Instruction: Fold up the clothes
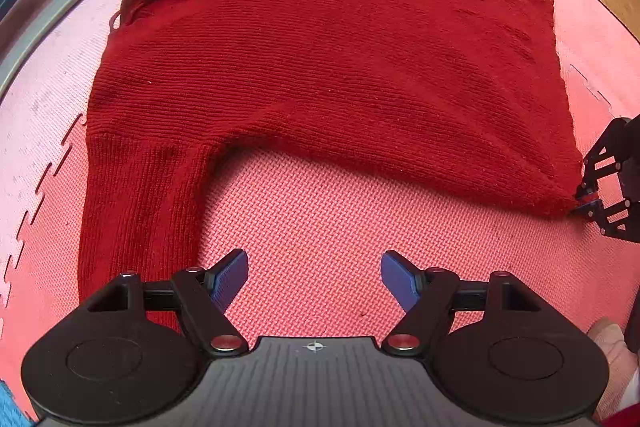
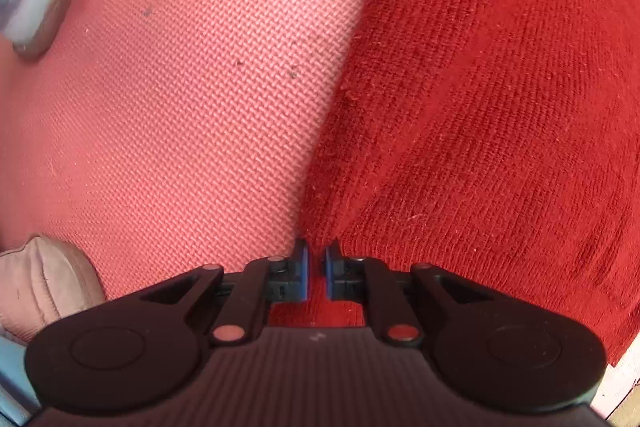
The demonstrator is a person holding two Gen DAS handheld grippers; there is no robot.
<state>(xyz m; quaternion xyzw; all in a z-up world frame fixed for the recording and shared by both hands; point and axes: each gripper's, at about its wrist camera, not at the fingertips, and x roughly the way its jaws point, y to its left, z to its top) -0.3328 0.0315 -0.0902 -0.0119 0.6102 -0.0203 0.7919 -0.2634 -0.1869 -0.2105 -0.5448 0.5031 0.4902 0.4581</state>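
My right gripper (image 2: 316,267) has its jaws pinched on the near right corner of the red knitted sweater (image 1: 320,67), which lies spread on the pink foam mat (image 1: 320,227), one ribbed sleeve trailing near left. My left gripper (image 1: 314,283) hangs wide open, empty, over bare mat. I judge a fold is starting; the left needs a matching grip.

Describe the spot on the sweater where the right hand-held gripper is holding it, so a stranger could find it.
A red knit sweater lies spread on the pink foam mat. Follow its near edge to the corner pinched by the right hand-held gripper, the only part pulled to a point.
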